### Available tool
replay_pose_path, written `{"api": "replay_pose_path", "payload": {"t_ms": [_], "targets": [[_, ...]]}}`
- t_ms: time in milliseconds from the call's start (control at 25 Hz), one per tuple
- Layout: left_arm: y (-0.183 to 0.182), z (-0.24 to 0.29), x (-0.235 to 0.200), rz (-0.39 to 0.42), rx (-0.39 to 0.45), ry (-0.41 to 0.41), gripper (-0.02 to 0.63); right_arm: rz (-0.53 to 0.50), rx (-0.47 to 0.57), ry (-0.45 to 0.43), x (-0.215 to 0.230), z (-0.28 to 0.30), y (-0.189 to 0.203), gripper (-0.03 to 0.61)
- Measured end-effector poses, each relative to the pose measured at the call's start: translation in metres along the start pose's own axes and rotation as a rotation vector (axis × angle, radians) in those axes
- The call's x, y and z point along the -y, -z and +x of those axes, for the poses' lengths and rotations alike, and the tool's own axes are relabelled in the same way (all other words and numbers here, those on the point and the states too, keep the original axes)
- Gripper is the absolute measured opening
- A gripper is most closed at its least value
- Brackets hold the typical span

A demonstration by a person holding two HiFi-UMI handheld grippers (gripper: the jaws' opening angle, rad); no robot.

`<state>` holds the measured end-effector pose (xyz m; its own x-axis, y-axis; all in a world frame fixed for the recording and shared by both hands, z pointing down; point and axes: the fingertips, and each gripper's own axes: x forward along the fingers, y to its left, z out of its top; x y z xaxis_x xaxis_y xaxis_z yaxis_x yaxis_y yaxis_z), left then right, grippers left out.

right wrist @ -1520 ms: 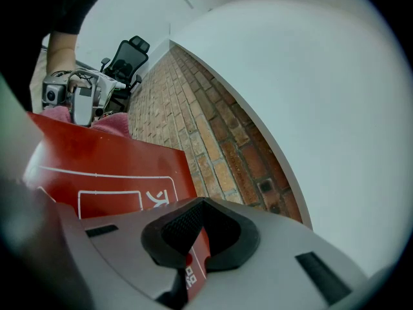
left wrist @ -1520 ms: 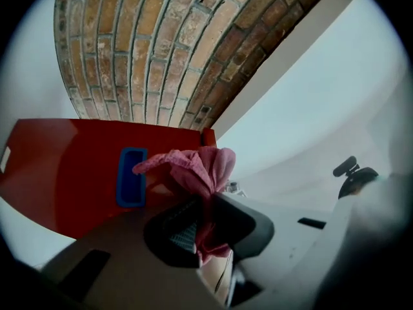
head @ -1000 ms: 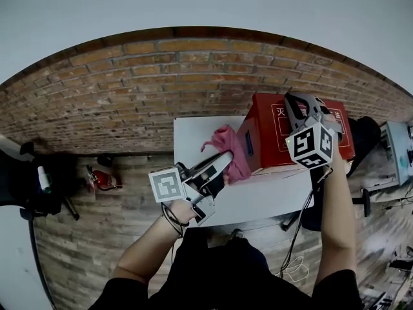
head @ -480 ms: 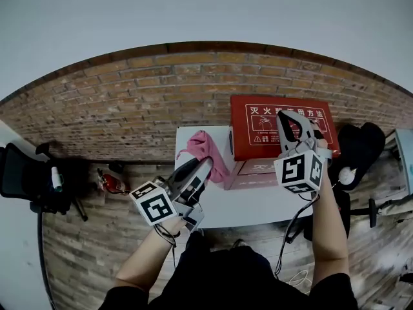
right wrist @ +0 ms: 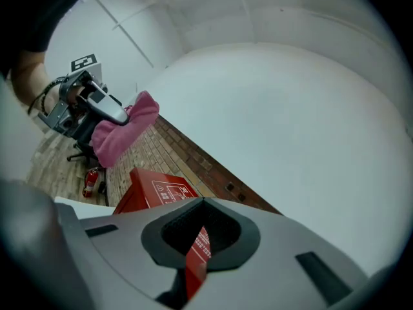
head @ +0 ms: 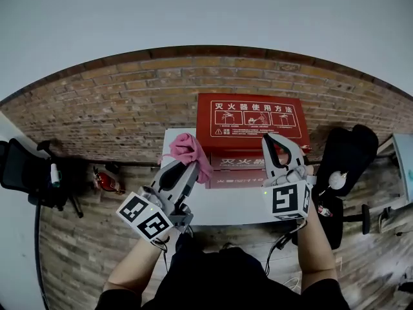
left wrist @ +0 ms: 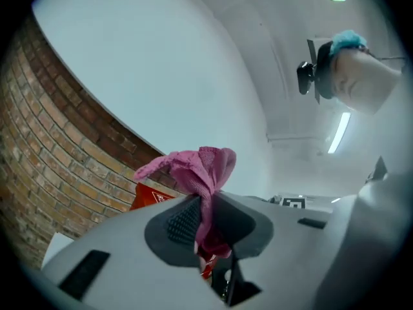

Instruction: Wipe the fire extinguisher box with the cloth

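Observation:
The red fire extinguisher box (head: 251, 118) stands at the back of the white table (head: 226, 205), against the brick wall, its printed face toward me. My left gripper (head: 188, 166) is shut on a pink cloth (head: 187, 148), which it holds up just left of the box. In the left gripper view the cloth (left wrist: 197, 170) bunches above the pads, with a corner of the box (left wrist: 147, 197) behind it. My right gripper (head: 271, 141) hangs in front of the box's right half. It is shut and holds nothing. Only a slit between its pads shows the box (right wrist: 151, 191) behind.
A small fire extinguisher (head: 106, 181) lies on the wooden floor left of the table. Black chairs stand at the far left (head: 26, 176) and the right (head: 348, 150). A brick wall (head: 97, 115) runs behind the table.
The left gripper has rolled and lifted the cloth away from the box's left side. The right gripper has come back from over the box top to its front.

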<state>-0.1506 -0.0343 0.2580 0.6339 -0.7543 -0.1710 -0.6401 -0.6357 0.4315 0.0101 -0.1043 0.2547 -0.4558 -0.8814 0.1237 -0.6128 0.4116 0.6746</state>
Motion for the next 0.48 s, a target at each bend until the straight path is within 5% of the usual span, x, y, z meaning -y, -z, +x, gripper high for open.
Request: {"api": "replay_pose_path", "payload": {"t_ms": [480], "targets": [[0.038, -0.01, 0.081, 0.317, -0.019, -0.128, 0.094, 0.254, 0.165, -0.143, -0.022, -0.065, 0.018, 0.02]]}}
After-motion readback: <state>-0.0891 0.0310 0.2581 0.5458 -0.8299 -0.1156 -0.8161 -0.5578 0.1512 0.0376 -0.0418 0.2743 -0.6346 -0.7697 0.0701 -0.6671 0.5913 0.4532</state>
